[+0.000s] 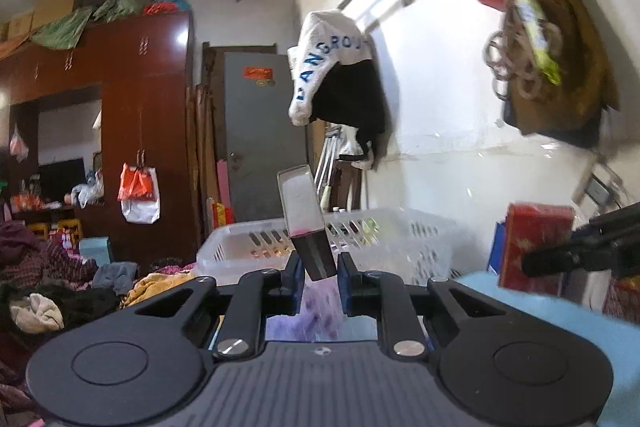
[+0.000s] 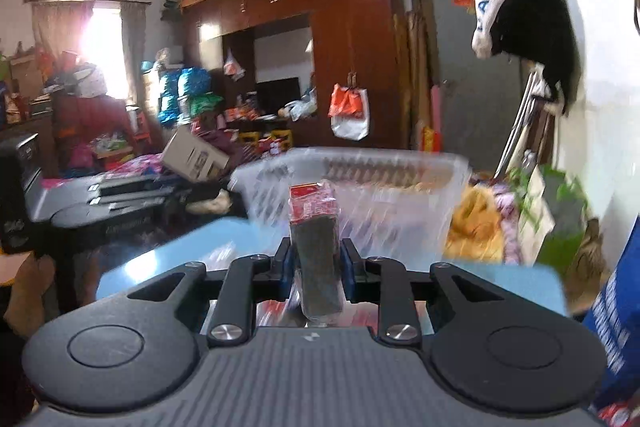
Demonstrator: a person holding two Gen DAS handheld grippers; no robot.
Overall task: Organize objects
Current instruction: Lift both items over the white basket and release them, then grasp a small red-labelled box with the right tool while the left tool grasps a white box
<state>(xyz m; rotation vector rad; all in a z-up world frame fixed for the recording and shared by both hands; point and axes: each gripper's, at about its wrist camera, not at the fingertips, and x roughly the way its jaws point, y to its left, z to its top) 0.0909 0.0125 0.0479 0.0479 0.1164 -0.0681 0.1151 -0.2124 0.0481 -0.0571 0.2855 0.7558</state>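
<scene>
My left gripper is shut on a slim dark box with a whitish face and a pink smear, tilted up above the light blue table. A purple packet lies on the table under its fingers. My right gripper is shut on a dark packet with a red top, held upright in clear wrap. A clear slotted plastic basket stands on the table just beyond both grippers. In the left wrist view the right gripper's dark body shows at the right edge.
A red box stands at the right of the table by the white wall. Piled clothes lie left of the table. A brown wardrobe and grey door stand behind. A blue carton sits at the right edge.
</scene>
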